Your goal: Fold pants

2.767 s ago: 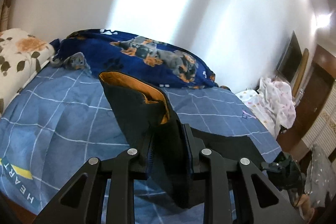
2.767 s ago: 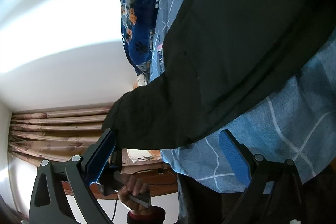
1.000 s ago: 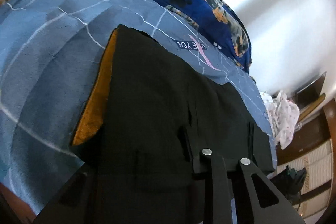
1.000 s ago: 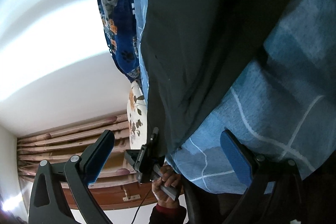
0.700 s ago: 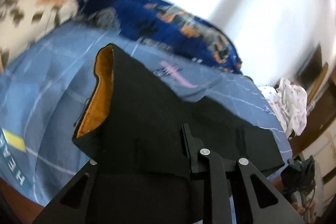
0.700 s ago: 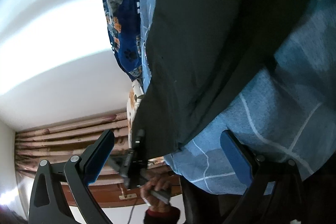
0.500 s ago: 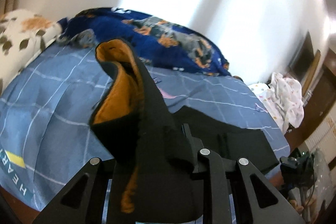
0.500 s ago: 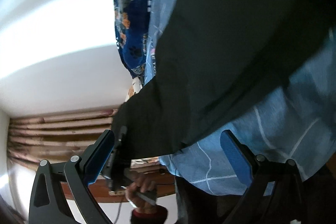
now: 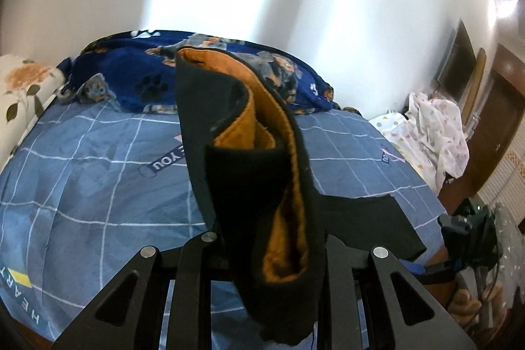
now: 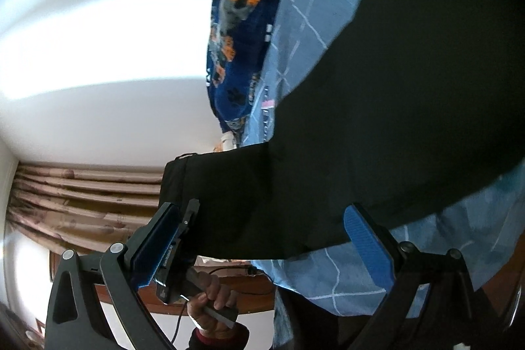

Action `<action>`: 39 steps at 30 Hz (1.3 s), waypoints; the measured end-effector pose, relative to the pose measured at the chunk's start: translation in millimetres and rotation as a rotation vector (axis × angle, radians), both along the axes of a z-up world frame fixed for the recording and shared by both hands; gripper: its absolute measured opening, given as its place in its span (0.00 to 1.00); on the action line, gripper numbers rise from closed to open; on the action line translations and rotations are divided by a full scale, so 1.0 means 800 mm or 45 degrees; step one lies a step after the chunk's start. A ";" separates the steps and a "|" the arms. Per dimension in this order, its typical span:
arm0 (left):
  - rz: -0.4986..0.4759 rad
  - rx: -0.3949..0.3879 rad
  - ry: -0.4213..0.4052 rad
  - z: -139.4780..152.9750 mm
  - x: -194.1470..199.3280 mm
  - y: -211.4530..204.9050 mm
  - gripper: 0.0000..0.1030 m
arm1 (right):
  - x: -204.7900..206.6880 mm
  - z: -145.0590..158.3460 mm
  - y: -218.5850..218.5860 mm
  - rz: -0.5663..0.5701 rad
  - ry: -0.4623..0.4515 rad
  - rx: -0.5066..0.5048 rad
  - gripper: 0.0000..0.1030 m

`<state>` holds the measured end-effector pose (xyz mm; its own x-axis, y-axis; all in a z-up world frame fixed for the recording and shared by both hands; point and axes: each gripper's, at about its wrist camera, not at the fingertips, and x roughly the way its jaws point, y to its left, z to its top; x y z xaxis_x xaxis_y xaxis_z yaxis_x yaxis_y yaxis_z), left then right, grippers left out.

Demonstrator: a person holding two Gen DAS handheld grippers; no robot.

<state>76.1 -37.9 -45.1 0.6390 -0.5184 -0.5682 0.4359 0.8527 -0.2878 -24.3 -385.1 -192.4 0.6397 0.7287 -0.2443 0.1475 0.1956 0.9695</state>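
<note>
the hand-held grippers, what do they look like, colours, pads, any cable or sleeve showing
The right hand-held gripper has black angular linkage arms with triangular cut-outs and silver pivot bolts; its fingers carry ribbed blue pads. The left hand-held gripper has the same black arms and silver bolts. In the right wrist view the person's hand shows a dark cuff with a red edge, and a thin black cable runs beside it.

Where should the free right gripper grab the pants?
Probably the bottom edge of the pants hanging in front of the open right gripper, taken straight ahead from the bed's edge. That hem is loose over the side, while the left gripper already pins the orange-lined end.
</note>
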 end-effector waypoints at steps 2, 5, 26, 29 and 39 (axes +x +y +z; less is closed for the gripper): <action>-0.018 0.008 -0.004 0.003 -0.001 -0.012 0.22 | 0.004 0.004 -0.003 0.010 -0.017 0.006 0.98; -0.048 0.023 -0.011 0.005 -0.002 -0.031 0.22 | 0.008 0.009 -0.006 0.021 -0.036 0.023 0.98; -0.235 0.110 0.030 -0.018 -0.007 -0.158 0.22 | 0.073 0.028 -0.005 0.139 -0.136 0.274 0.99; -0.262 0.143 0.038 -0.027 -0.009 -0.175 0.22 | 0.081 0.027 -0.008 0.140 -0.149 0.322 1.00; -0.360 0.312 -0.025 -0.057 -0.029 -0.230 0.22 | 0.114 0.007 -0.025 0.190 -0.056 0.322 1.00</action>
